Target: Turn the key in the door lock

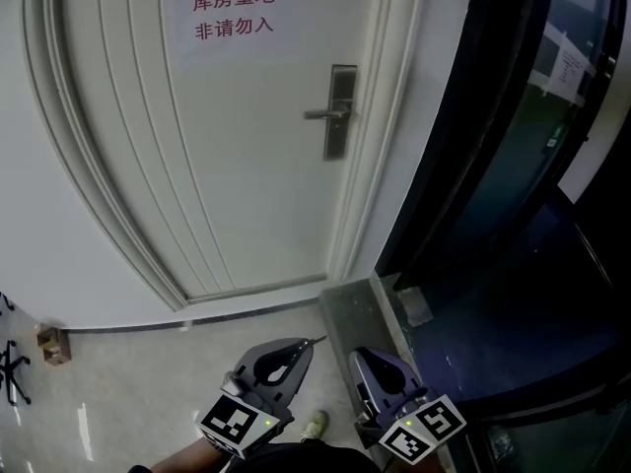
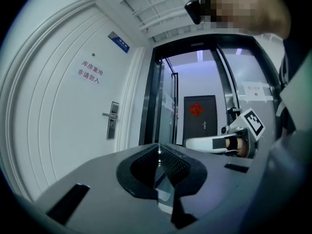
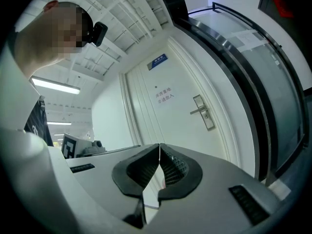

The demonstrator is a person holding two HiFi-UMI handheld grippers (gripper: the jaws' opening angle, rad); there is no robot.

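A white door [image 1: 227,156] stands shut in front of me, with a metal lock plate [image 1: 341,111] and lever handle [image 1: 323,114] at its right side. The plate also shows in the left gripper view [image 2: 112,120] and the right gripper view [image 3: 204,112]. Both grippers hang low, far short of the door. My left gripper [image 1: 304,344] [image 2: 159,150] is shut on a thin metal key [image 1: 316,341] that pokes out past its tips. Beside it, my right gripper [image 1: 361,356] [image 3: 159,147] is shut, with nothing seen between its jaws.
A paper sign with red characters [image 1: 234,13] is fixed high on the door. A dark glass door and frame [image 1: 493,166] runs along the right. A grey stone threshold [image 1: 357,308] lies at the door's foot. A small brown box [image 1: 51,344] sits on the floor at left.
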